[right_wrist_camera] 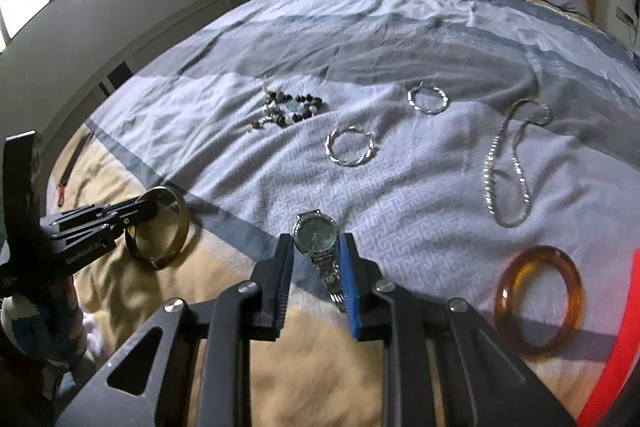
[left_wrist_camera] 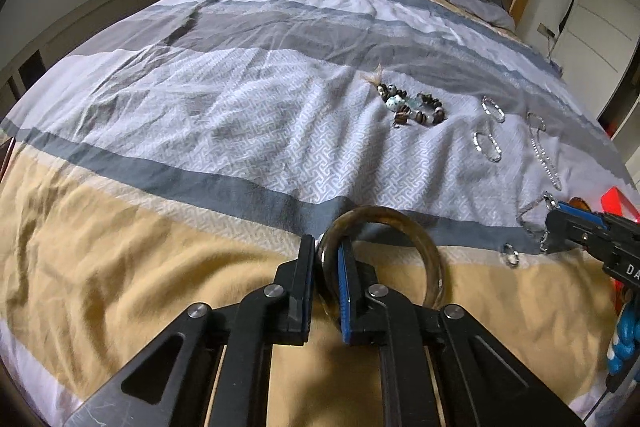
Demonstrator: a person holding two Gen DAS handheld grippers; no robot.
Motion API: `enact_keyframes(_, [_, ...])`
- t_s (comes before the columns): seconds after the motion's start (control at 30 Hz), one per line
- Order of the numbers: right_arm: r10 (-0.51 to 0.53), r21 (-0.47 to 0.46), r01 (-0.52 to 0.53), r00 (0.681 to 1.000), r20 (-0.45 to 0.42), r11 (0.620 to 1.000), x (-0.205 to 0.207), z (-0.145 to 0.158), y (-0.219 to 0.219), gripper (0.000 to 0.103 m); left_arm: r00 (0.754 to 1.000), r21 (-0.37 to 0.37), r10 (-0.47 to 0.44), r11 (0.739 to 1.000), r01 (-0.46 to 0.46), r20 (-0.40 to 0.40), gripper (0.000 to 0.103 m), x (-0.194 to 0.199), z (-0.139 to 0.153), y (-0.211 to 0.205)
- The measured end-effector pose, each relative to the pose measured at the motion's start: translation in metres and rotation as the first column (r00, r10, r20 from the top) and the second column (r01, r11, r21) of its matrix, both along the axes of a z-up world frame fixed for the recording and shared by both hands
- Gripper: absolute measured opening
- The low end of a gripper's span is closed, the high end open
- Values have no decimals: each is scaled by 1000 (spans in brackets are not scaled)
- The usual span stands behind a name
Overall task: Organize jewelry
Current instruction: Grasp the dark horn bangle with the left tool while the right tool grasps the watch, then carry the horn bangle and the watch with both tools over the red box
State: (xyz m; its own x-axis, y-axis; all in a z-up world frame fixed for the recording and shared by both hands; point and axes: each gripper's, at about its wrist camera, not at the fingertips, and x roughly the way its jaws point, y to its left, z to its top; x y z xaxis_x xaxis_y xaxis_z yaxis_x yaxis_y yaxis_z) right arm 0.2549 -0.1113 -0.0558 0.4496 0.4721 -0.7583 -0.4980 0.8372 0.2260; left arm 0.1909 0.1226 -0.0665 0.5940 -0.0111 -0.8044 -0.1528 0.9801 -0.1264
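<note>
Bedspread (left_wrist_camera: 180, 131) wrinkles run under both tools, striped in tan, grey and white. The left gripper (left_wrist_camera: 326, 267) reaches low and forward over the tan band, its jaws clenched on the rim of a dark translucent bangle (left_wrist_camera: 404, 223); one finger sits inside the ring, the other outside it. The bangle stands tilted on edge, its loop swinging off to the right of those jaws and its lower rim on or just above the cloth.

The right gripper (right_wrist_camera: 316, 259) also points up the bed, held low, with a silver watch (right_wrist_camera: 316, 233) between its jaws. The watch face sits at the fingertips, looking upward, and the metal strap runs back along the blue pad (right_wrist_camera: 348, 287), so its long axis follows the fingers. Whether the fingers actually pinch it I cannot tell.

Ahead of the right jaws lie two twisted silver hoops (right_wrist_camera: 351, 147), a beaded bracelet (right_wrist_camera: 290, 109) beyond and left, a silver chain (right_wrist_camera: 510, 163) ahead and right. An amber bangle (right_wrist_camera: 538, 291) lies flat just right of them.
</note>
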Motion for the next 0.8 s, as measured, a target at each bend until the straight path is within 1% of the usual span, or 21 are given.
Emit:
enact_keyframes(0.07, [-9, 10, 9, 1000, 3, 1000, -9, 6, -5, 21, 1000, -13, 0, 1000, 0, -1, 10, -6, 4, -1])
enact_keyframes(0.27, [-31, 33, 30, 999, 21, 999, -40, 25, -21, 21, 1000, -15, -5, 1000, 4, -9, 9, -33, 14, -9])
enact_keyframes(0.5, [-73, 77, 69, 996, 56, 995, -83, 53, -51, 21, 999, 33, -32, 999, 32, 1, 9, -65, 36, -27])
enact_keyframes(0.67, [-123, 106, 114, 989, 82, 988, -114, 70, -86, 21, 998, 70, -60, 996, 59, 17, 9, -83, 56, -48])
enact_keyframes(0.8, [-178, 126, 164, 978, 107, 978, -138, 82, -119, 21, 995, 93, -98, 991, 94, 37, 9, -94, 74, -72])
